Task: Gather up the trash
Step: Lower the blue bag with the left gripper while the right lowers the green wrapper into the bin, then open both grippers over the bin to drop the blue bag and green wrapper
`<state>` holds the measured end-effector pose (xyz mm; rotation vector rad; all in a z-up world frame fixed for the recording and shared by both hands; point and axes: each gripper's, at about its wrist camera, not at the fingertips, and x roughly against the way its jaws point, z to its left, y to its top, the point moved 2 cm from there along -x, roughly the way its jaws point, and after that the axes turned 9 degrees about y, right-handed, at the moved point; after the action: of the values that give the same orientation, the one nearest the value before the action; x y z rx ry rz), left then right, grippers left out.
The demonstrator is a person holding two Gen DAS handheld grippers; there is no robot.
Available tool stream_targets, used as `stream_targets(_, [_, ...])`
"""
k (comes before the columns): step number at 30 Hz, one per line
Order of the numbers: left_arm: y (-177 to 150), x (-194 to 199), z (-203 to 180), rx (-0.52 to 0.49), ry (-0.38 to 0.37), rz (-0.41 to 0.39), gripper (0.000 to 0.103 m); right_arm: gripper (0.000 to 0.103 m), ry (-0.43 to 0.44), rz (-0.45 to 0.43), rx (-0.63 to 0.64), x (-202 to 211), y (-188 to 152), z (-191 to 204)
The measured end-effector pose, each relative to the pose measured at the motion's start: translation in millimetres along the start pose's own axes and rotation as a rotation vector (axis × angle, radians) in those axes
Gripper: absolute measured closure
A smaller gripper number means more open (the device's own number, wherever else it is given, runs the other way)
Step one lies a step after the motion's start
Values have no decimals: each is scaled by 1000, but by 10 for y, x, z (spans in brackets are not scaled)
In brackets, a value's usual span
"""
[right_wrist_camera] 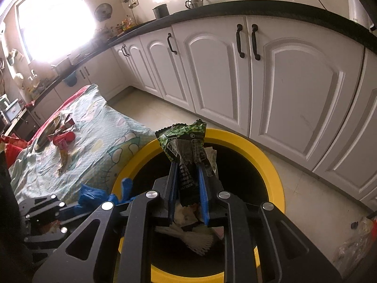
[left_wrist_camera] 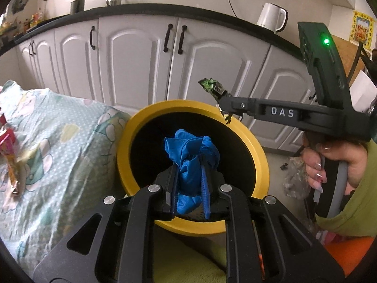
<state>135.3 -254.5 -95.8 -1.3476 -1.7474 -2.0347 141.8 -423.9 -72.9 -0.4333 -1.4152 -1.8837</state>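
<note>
My left gripper [left_wrist_camera: 188, 165] is shut on a crumpled blue glove [left_wrist_camera: 190, 151] and holds it over the mouth of the yellow-rimmed bin [left_wrist_camera: 124, 141]. My right gripper [right_wrist_camera: 187, 165] is shut on a green snack wrapper [right_wrist_camera: 182, 139] and holds it above the same bin [right_wrist_camera: 271, 165]. In the left wrist view the right gripper [left_wrist_camera: 223, 108] reaches in from the right over the bin's far rim with the wrapper [left_wrist_camera: 212, 86] sticking out. The blue glove [right_wrist_camera: 99, 194] shows at the lower left of the right wrist view. White paper trash [right_wrist_camera: 188, 235] lies inside the bin.
A table with a teal patterned cloth [right_wrist_camera: 94, 136] stands left of the bin, with red and gold wrappers [right_wrist_camera: 62, 141] on it; these also show in the left wrist view [left_wrist_camera: 9, 155]. White cabinets [left_wrist_camera: 132, 63] run behind. A clear plastic bag [left_wrist_camera: 294, 176] lies on the floor at right.
</note>
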Motion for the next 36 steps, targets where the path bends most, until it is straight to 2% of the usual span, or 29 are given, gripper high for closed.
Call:
stream_targets(10, [-40, -75, 10, 7, -13, 19, 90, 83, 0, 16, -20, -57, -16, -29])
stream_targets(11, [-34, -84, 13, 9, -10, 19, 87, 81, 0, 17, -20, -57, -16, -33])
stream_targets(13, [-39, -89, 27, 16, -12, 24, 73, 78, -8, 18, -25, -64, -21, -45])
stream_targets(14, [-45, -93, 38, 20, -9, 27, 70, 75, -11, 21, -28, -69, -23, -56])
stream_targets(16, [-64, -94, 69, 33, 2, 35, 52, 69, -20, 21, -34, -75, -33, -74])
stream_targets(18, [-87, -80, 126, 57, 11, 38, 46, 61, -27, 15, -44, -66, -38, -96])
stream_targets(20, [-96, -44, 178, 74, 24, 34, 38, 59, -33, 9, -48, -52, -35, -106])
stream_targets(22, [-99, 14, 253, 97, 42, 24, 25, 55, -38, 2, -53, -34, -23, -111])
stream_targets(24, [-96, 67, 323, 115, 62, 13, 19, 49, -41, -11, -63, -7, -15, -118])
stream_targets(27, [-71, 188, 473, 150, 105, -20, 11, 46, -42, -24, -66, 25, 2, -105])
stream_targets(36, [-28, 561, 1011, 275, 241, -105, 11, 40, -27, -65, -10, 118, 82, 184])
